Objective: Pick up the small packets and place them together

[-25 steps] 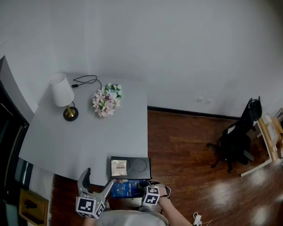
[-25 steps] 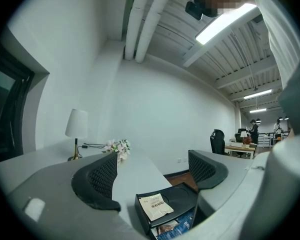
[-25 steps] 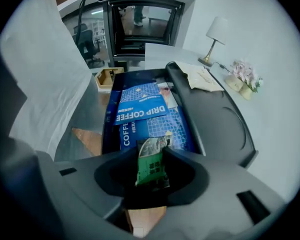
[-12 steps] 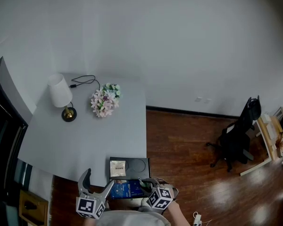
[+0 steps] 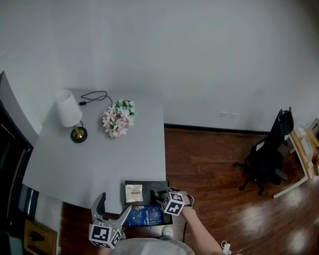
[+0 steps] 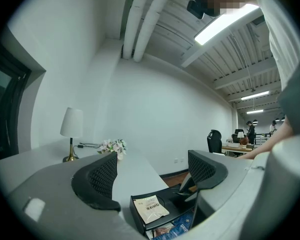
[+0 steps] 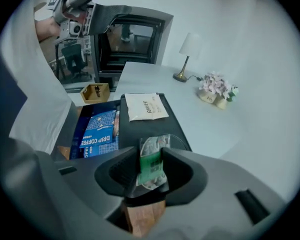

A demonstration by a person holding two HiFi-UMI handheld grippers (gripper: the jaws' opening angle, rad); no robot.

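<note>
One table [image 5: 95, 158]: grey, against white wall; lamp [image 5: 69, 113], flowers [image 5: 118, 117], black tray [image 5: 147, 183] at near edge
Floor [image 5: 228, 169]: dark wood, chair [image 5: 268, 153] at right
White packet [image 5: 134, 193]: flat in tray
Green packet [image 7: 152, 166]: upright between jaws of right gripper [image 7: 151, 159], above tray
Right jaws: opening, pads on packet
Left gripper [image 6: 151, 164]: jaws wide, empty, near tray

Head view: high overhead, facing steeply down on the whole grey table [image 5: 95, 158].
Left gripper view: low at the table's near edge, facing the lamp [image 6: 71, 126].
Right gripper view: close above the black tray [image 7: 155, 126], facing across the table.
Shared by all: tray, white packet [image 5: 134, 193], lamp.
</note>
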